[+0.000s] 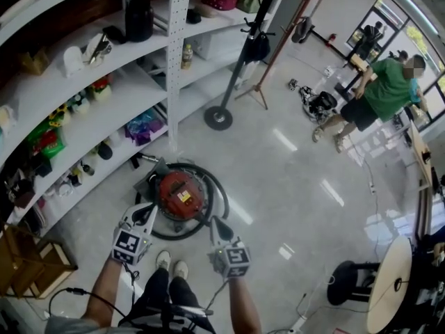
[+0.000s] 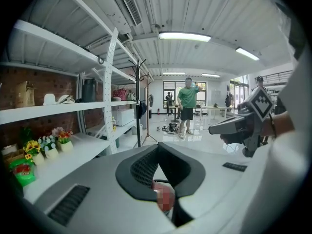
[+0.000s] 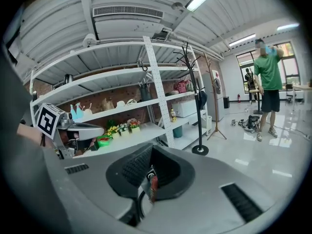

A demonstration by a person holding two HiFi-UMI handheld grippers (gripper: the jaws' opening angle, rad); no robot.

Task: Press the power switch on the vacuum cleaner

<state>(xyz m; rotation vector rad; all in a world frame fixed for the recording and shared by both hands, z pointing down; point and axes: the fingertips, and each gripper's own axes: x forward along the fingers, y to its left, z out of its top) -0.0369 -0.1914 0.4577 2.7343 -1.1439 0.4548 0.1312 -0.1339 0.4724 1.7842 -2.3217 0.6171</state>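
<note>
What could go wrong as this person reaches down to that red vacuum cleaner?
The black hose loops round the vacuum cleaner close to the person's shoes; a step forward could snag it.
The left gripper and right gripper hover above it, jaws together; the switch is not clear from here, so a press might miss.
The shelf stands close beside; a wide swing could knock things off.
</note>
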